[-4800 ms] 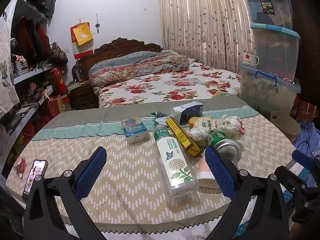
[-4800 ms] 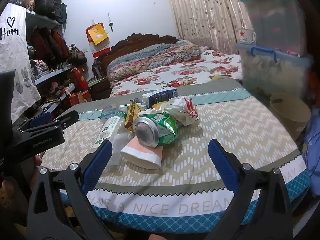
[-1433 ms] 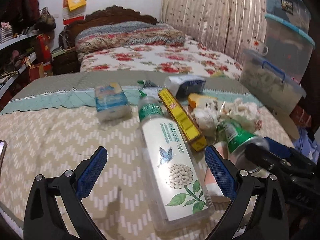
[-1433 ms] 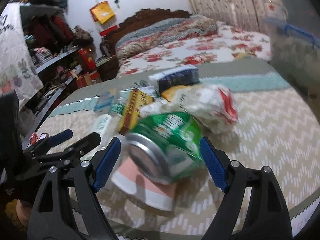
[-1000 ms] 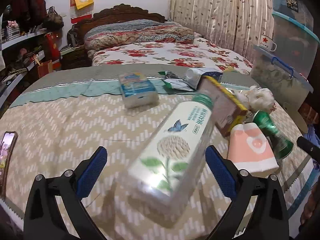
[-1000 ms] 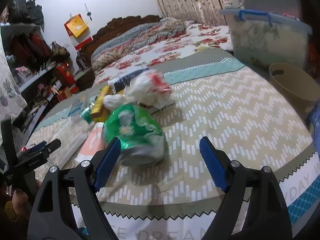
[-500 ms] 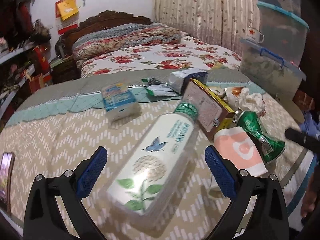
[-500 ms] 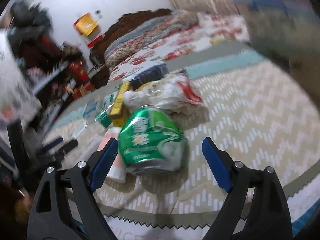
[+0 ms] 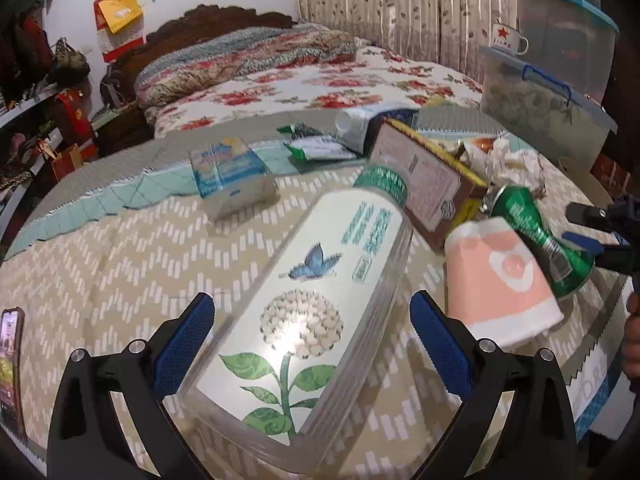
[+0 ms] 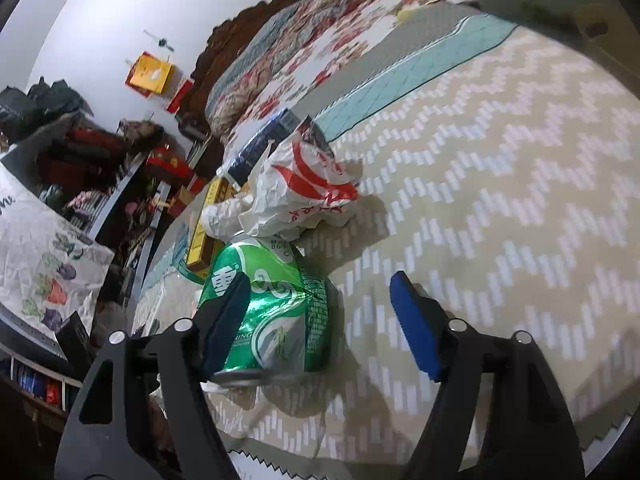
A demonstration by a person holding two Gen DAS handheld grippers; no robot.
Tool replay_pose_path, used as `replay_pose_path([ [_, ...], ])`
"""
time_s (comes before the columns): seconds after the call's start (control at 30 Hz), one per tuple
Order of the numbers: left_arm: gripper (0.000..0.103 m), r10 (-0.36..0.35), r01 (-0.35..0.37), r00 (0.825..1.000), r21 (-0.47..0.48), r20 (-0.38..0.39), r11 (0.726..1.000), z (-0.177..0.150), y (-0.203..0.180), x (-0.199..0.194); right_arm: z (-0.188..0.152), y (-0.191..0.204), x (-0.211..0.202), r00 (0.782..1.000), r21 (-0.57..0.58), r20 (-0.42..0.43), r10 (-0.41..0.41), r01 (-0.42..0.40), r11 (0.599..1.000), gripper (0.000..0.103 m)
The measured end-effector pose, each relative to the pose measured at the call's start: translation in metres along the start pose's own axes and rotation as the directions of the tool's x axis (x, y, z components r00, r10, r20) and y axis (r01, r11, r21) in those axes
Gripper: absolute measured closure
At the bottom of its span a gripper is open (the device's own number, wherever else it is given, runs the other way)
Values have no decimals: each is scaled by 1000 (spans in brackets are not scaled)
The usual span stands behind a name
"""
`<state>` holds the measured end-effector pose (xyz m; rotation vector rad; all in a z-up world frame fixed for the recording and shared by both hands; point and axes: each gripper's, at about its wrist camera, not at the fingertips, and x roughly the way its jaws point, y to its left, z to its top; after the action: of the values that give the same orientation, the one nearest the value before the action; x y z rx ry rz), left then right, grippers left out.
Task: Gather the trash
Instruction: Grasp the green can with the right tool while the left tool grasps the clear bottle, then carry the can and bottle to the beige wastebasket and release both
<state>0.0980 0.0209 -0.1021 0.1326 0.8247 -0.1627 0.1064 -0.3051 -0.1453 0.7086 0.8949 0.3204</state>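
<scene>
Nearest me, the left gripper (image 9: 310,344) stood spread around the base of the clear flower-printed bottle (image 9: 316,308), pads not pressing it; since a second earlier it had crept in, so the bottle looked next to be pinched, its long axis running near-left to far-right with the green cap (image 9: 382,180) at the far end. Just right, the right gripper (image 10: 320,320) had rolled and dropped over the crushed green can (image 10: 272,312), jaws closing around it, one pad against it, the other clear. The can lay on the zigzag tablecloth (image 10: 500,200), its silver end toward me and its body pointing away toward the crumpled plastic bag (image 10: 304,188).

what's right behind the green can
A crumpled white plastic bag with red print sits right behind the green can, touching its far end. Whatever the bag covers is hidden.
</scene>
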Motion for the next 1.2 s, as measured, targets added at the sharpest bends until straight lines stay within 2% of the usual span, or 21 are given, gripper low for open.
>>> replay_pose_path([
  [0.07,14,-5,5,1000,7,-16,1000,-3,0,3,3,-3,9,1000,4,-24,12,-12,1000,36],
  [0.1,23,-3,3,1000,11,-25,1000,-4,-1,5,5,-3,11,999,4,-25,20,-20,1000,36],
  [0.33,32,-22,21,999,-13,-24,1000,-10,6,3,8,4,29,996,-2,-64,68,-68,998,39],
  [0.6,36,-32,31,999,-26,-26,999,-13,8,-1,-2,12,39,983,12,-116,141,-141,990,49],
  [0.73,36,-36,35,999,-27,-26,999,-14,8,-1,-8,11,43,968,56,-142,206,-200,978,66],
  [0.9,37,-64,62,997,-50,-37,997,-17,12,0,-14,24,36,965,35,-141,221,-219,975,68],
  [1.07,39,-74,72,997,-60,-28,996,-19,14,-2,-20,35,20,966,12,-113,231,-231,973,75],
  [1.2,41,-77,76,997,-67,-14,995,-20,16,-6,-24,50,4,977,-48,-86,195,-200,979,78],
])
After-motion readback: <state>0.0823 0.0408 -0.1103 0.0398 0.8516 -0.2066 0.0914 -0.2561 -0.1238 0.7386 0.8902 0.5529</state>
